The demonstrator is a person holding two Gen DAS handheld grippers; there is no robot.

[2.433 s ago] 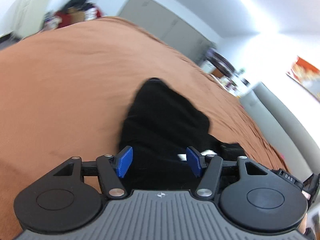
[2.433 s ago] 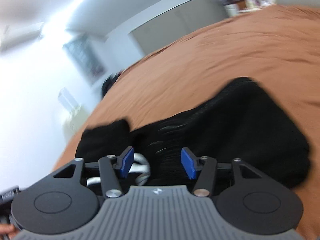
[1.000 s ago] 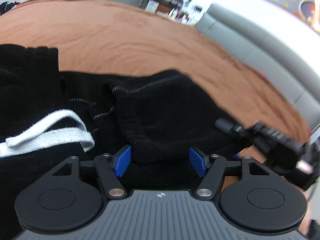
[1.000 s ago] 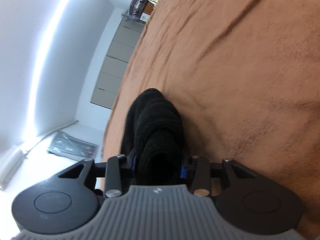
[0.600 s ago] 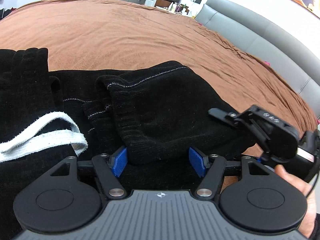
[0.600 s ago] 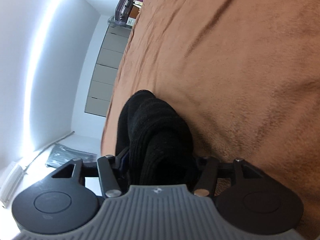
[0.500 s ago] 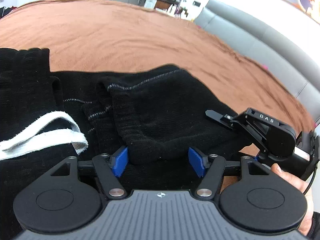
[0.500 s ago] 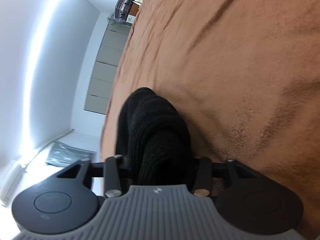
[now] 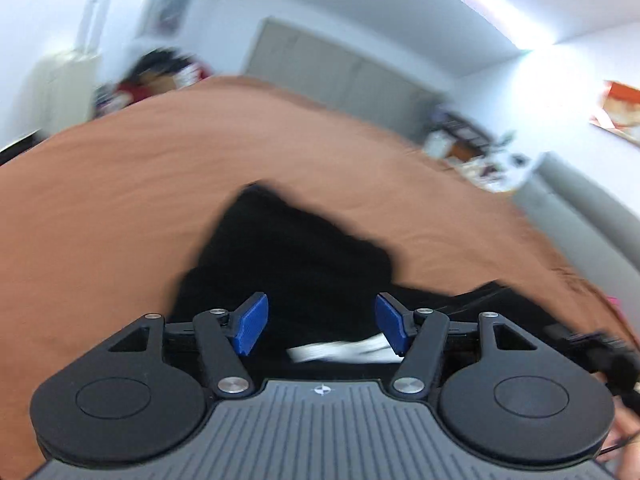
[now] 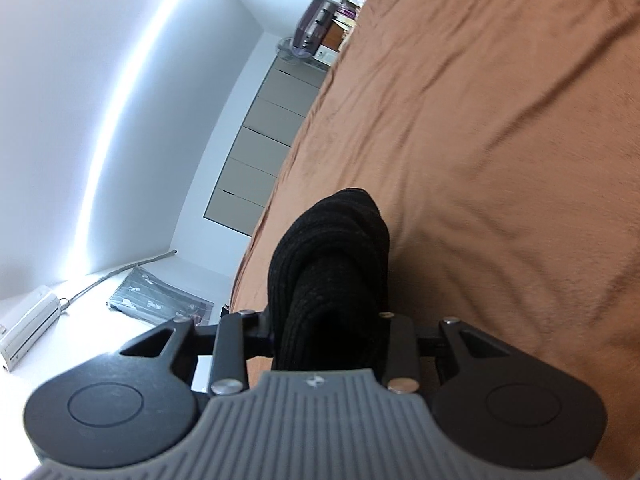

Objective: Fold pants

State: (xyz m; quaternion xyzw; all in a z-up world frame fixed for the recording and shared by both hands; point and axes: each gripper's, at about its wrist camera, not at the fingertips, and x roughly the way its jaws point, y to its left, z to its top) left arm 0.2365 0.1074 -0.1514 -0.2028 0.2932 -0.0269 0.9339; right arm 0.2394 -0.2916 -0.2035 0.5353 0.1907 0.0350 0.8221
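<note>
The black pants (image 9: pixel 292 256) lie bunched on the brown bedspread (image 9: pixel 100 200), with a white drawstring (image 9: pixel 340 351) showing near my left gripper. My left gripper (image 9: pixel 320 328) is open and empty, hovering just above the pants with its blue pads (image 9: pixel 251 324) apart. In the right wrist view, my right gripper (image 10: pixel 326 332) is shut on a thick fold of the black pants (image 10: pixel 332 256), which sticks out forward between the jaws and is lifted off the bedspread (image 10: pixel 500 160).
A grey headboard (image 9: pixel 580 208) runs along the bed's right side. Grey cabinets (image 9: pixel 340 76) line the far wall, with a cluttered shelf (image 9: pixel 472 144) beside them. The other gripper's black body (image 9: pixel 600 352) shows at the right edge of the left wrist view.
My left gripper has lifted and swung away from the pants, now looking across the bed from higher up. My right gripper stays shut on the fold and has tilted slightly.
</note>
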